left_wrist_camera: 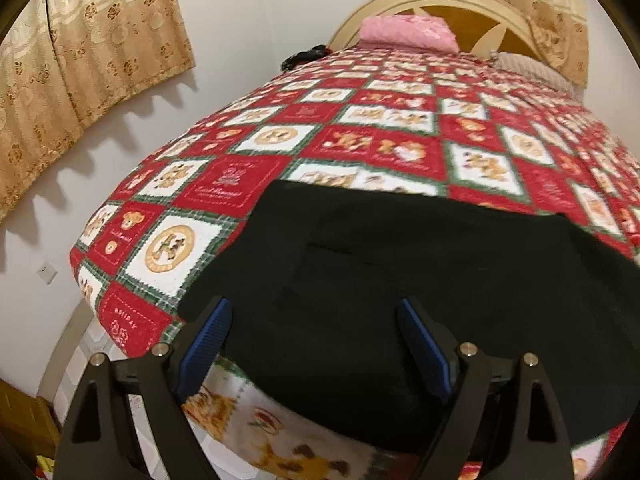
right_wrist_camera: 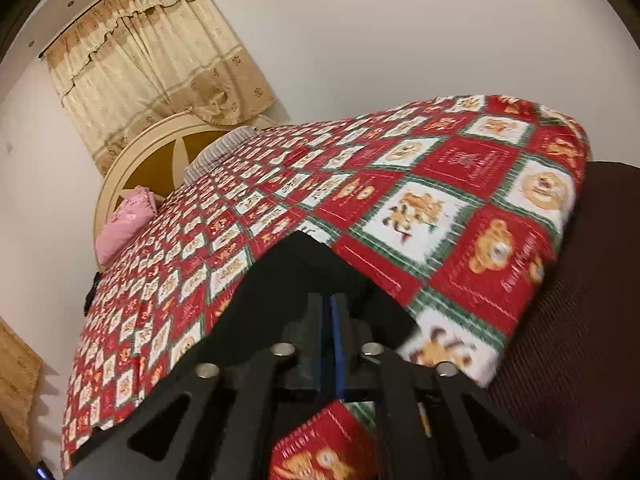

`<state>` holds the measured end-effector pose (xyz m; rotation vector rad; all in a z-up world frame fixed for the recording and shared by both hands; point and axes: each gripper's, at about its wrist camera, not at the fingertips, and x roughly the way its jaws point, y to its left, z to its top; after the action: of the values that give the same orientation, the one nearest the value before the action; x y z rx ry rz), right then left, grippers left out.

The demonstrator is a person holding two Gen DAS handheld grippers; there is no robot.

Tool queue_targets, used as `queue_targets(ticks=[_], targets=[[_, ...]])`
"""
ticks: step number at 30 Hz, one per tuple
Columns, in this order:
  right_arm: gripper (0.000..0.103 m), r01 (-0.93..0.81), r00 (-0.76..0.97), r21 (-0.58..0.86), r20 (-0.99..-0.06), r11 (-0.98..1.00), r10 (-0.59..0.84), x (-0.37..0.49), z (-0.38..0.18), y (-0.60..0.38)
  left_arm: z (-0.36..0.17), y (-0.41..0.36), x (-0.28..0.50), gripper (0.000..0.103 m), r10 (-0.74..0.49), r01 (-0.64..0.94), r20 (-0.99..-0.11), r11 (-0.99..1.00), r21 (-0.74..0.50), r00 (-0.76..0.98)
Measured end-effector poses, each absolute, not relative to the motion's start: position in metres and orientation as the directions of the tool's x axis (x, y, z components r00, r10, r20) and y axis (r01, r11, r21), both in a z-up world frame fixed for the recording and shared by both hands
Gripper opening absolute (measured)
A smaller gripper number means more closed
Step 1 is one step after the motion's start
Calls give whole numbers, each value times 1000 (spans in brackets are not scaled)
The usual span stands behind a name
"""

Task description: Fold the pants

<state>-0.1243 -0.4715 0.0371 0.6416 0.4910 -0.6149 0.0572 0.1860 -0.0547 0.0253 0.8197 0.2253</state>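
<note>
The black pants (left_wrist_camera: 400, 260) lie flat on a bed covered with a red, white and green teddy-bear bedspread (left_wrist_camera: 360, 120), near its front edge. My left gripper (left_wrist_camera: 314, 306) hovers over the near left part of the pants, its blue pads wide apart and nothing between them. In the right wrist view the pants (right_wrist_camera: 280, 280) end in a corner pointing up the bed. My right gripper (right_wrist_camera: 332, 300) is low over them, its jaws almost together with only a thin slit. Blur hides whether cloth is pinched.
A pink pillow (left_wrist_camera: 408, 30) and a striped pillow (left_wrist_camera: 532, 68) rest by the round headboard (left_wrist_camera: 440, 0). A small black item (left_wrist_camera: 304, 56) lies at the bed's far left edge. Something dark brown and ribbed (right_wrist_camera: 580, 320) borders the bed on the right. Curtains (right_wrist_camera: 160, 60) hang behind.
</note>
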Motion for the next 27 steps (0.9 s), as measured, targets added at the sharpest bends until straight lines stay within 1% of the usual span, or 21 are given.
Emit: queue_targets(ticks=[1,2,4,6,9,10,12,14,15,17,21,25,27], targets=[[42,649,722,410,-598,641,-349,-121,34,-475,-53,183,56,88,194,-180,-720,979,97,666],[61,635,736,434,-593,639,-328,-118,29,-477,-47,178,53,88,167,-159,-715,984,78,679],[63,634,742,442,-579,635,-338,-118,23,-478,-40,168,51,88,139,-131,-704,989,66,696],[63,653,723,423,-596,628,-349,-115,15,-477,-32,156,51,88,116,-96,-693,993,68,711],[63,646,724,412,-598,643,-344,-108,7,-480,-24,140,55,88,97,-51,-682,995,86,725],[62,650,717,383,-595,656,-363,-104,8,-478,-23,136,58,88,97,-45,-680,995,93,727],[50,663,694,314,-599,680,-399,-95,12,-476,-23,132,61,88,91,-42,-682,995,88,726],[7,682,658,264,-627,682,-416,-84,10,-477,-22,129,61,88,77,-38,-686,997,72,724],[7,683,654,267,-637,680,-407,-82,10,-479,-23,128,61,88,72,-35,-687,997,68,723],[7,679,660,266,-630,684,-410,-84,13,-477,-22,124,59,88,72,-28,-684,997,76,726],[7,668,685,250,-573,701,-449,-104,32,-467,-22,119,59,88,75,-19,-685,996,90,725],[7,647,730,349,-541,678,-418,-133,42,-466,-23,117,59,88,61,-15,-692,997,72,720],[7,648,727,352,-551,675,-410,-138,38,-466,-23,114,59,88,46,-3,-692,998,64,720]])
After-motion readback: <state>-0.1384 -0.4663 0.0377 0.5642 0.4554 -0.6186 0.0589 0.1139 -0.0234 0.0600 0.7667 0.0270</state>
